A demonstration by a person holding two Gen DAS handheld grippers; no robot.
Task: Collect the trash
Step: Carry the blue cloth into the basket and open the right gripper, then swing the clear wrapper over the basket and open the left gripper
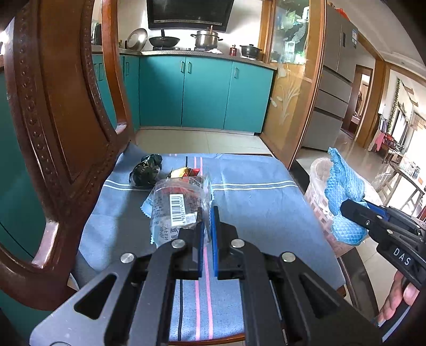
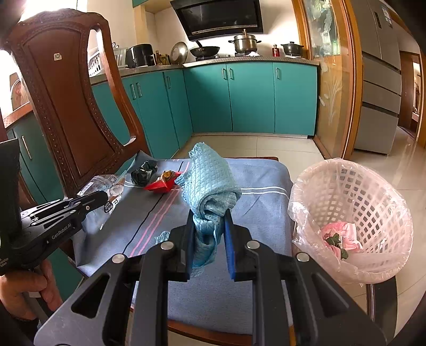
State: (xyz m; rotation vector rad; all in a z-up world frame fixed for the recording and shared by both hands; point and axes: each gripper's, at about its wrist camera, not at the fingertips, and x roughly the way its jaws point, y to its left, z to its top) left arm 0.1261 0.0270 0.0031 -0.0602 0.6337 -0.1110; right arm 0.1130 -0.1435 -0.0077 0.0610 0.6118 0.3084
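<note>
A carved wooden chair (image 2: pixel 66 101) stands at the left. Teal base cabinets (image 2: pixel 250 98) run beneath the counter. A wok (image 2: pixel 205 50) and a steel pot (image 2: pixel 245 44) sit on the stove under a black range hood (image 2: pixel 221 18). A grey refrigerator (image 2: pixel 380 77) stands at the right.

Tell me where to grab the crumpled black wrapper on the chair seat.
Pinch the crumpled black wrapper across its raised bunched top, coming from above and the seat's front edge: the chair back blocks behind it, and the red wrapper lies close to its right.
</note>
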